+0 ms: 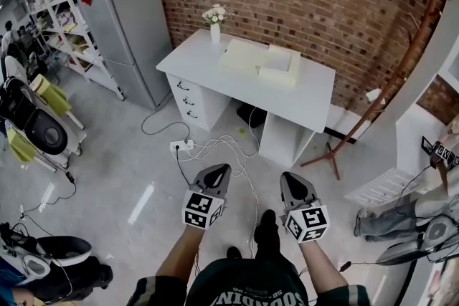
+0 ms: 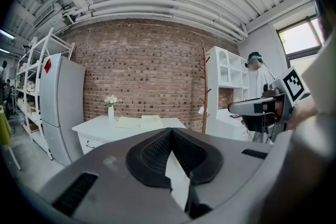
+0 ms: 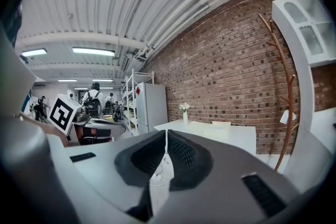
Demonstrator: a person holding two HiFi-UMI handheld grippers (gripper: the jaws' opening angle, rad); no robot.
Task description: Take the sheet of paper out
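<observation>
The left gripper and the right gripper are both held with jaws together, empty. One white desk bearing one flower vase is seen ahead.

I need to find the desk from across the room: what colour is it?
The desk is white, and the head view shows it best.

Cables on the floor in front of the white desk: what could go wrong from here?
The cables lie loose between the person and the desk, so a foot might catch on them while walking over. The flower vase stands close beside the pale stack on the desk; reaching there could knock it over.
</observation>
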